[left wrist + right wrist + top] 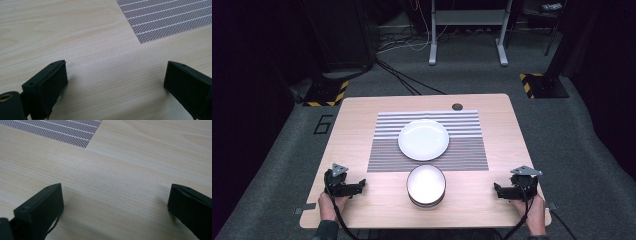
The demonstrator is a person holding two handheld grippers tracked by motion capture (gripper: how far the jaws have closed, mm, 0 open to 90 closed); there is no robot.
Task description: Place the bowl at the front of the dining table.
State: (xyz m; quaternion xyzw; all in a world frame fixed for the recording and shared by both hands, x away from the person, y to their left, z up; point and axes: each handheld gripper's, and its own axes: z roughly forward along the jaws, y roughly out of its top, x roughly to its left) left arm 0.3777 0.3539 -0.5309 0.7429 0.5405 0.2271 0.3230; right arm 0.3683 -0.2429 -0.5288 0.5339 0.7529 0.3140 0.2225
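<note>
L gripper (360, 185) & R gripper (498, 190): fingers released, nothing held, resting on light wood desk (362, 145). Round white bowl (426, 185) lies midway between them, equally near; round white plate (423, 139) beyond.

Wooden table (377, 200) front and centre, pale grain running across it. A striped mat (467, 150) lies flat on its middle, a cable hole (457, 106) just beyond. Grey carpet (582, 150) all around. Behind, a white desk frame (467, 30), loose cables (407, 42), and two yellow-black floor plates (326, 94).
</note>
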